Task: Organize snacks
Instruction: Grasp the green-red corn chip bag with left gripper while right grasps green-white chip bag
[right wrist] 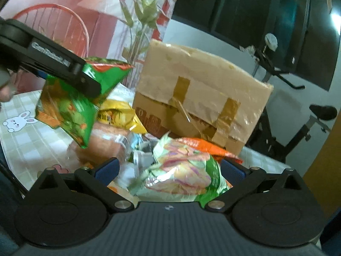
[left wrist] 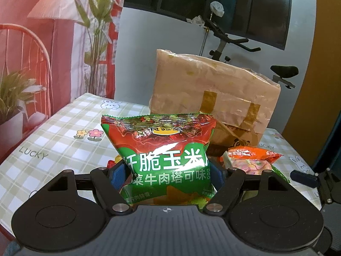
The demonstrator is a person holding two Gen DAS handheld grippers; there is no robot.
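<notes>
The left gripper (left wrist: pixel 166 170) clamps its jaws on a green-and-red chip bag (left wrist: pixel 164 149), lifted clear of the counter (left wrist: pixel 53 132) so it can be sorted apart from the snack pile (right wrist: pixel 132 132) by the taped cardboard box (right wrist: pixel 202 89). The bag is puffy and glossy, with white lettering. The right gripper (right wrist: pixel 168 170) has wide jaws straddling a pastel packet (right wrist: pixel 183 170), seemingly not yet squeezed.

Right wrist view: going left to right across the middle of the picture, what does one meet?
Left tongs shut on the green corn chip bag → yellow packet → taped cardboard box → exercise bike.
</notes>
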